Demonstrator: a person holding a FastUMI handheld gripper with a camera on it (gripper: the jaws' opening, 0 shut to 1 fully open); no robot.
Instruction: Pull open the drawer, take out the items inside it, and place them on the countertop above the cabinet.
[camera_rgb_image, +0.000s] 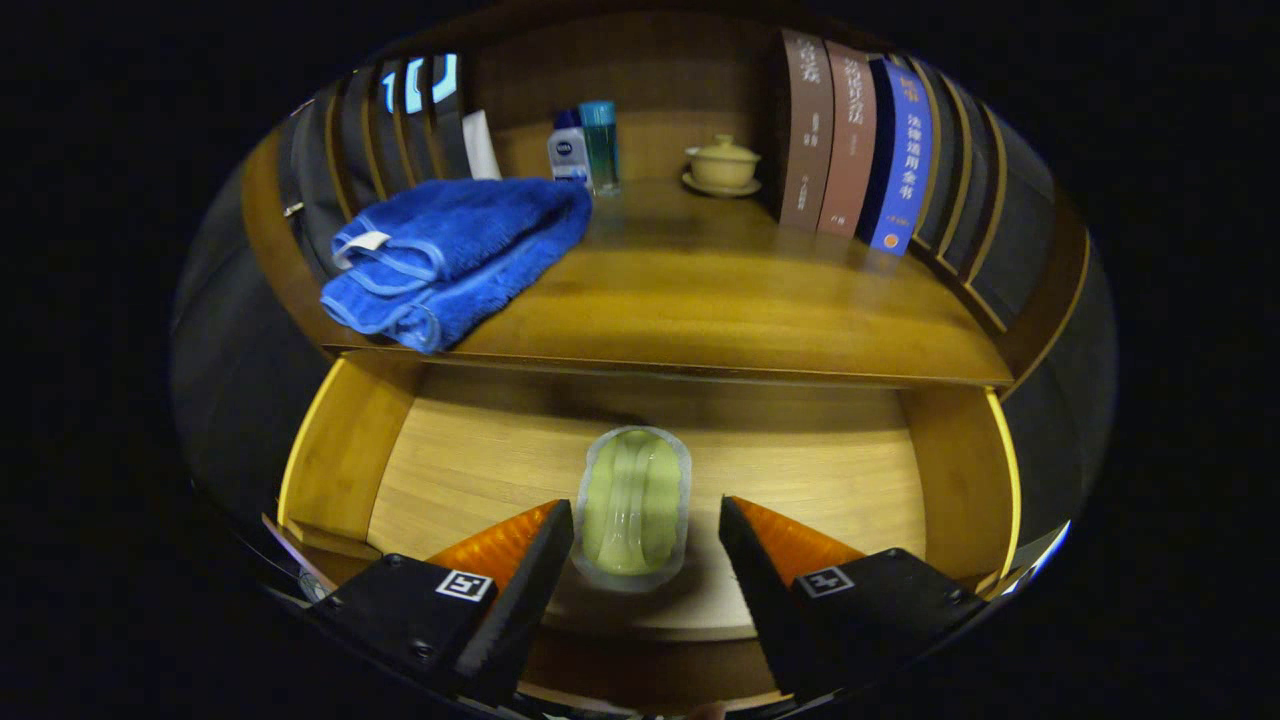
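The wooden drawer (470, 470) stands pulled open below the countertop (700, 290). On its floor lies a pale green oblong item in a clear wrapper (634, 505). My gripper (646, 525) is open, with one finger on each side of the green item, and neither finger seems to touch it. A folded blue towel (450, 255) rests on the countertop, above the drawer's left part, and overhangs the front edge a little.
At the back of the countertop stand two small bottles (585, 150) and a lidded tea bowl on a saucer (722, 165). Upright books (850, 145) line the back right. The drawer's side walls (345, 450) rise left and right of the fingers.
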